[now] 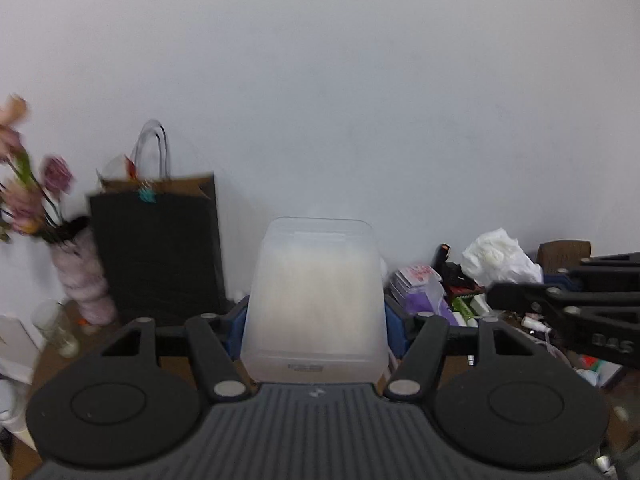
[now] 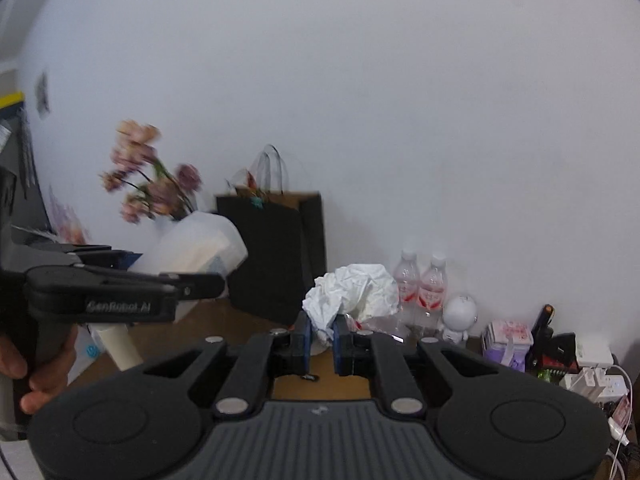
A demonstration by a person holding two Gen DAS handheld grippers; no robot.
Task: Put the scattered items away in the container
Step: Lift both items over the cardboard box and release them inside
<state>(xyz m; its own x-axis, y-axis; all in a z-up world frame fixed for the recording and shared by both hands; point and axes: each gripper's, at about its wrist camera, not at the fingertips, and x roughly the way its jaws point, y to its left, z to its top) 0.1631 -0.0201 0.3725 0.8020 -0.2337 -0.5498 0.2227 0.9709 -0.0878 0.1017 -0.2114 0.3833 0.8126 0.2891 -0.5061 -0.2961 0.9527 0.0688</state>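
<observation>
Currently, two items lifted clear of the bench.

Item one: translucent plastic container [image 1: 314,300], held crosswise between the jaws of the left gripper [image 1: 316,320], which stand partly spread and press on its two side walls. In the right wrist view it shows tilted, its mouth turned away from the handle. It looks empty, though the frosted walls hide much.

Item two: crumpled white paper wad [image 2: 352,292], pinched at its lower tail by the right gripper [image 2: 320,344], jaws nearly pressed together on it. Most of the wad bulges above and beyond the jaw tips.

Remaining stock, on the bench [image 2: 320,386] beyond the jaws: two water bottles [image 2: 420,284], a small white figurine [image 2: 460,312], a purple packet [image 2: 508,340], chargers and cables to the right; black paper bag [image 2: 276,252] and flowers [image 2: 148,176] to the left.

Handling note: the step appears to be dropping the wad into the container. Best practice, by judgement: turn the container's mouth upward and hold it level, bring the wad directly over the opening, lower until its bulk sits inside the rim, then spread the right jaws. Released high, the light paper may bounce off the rim.
</observation>
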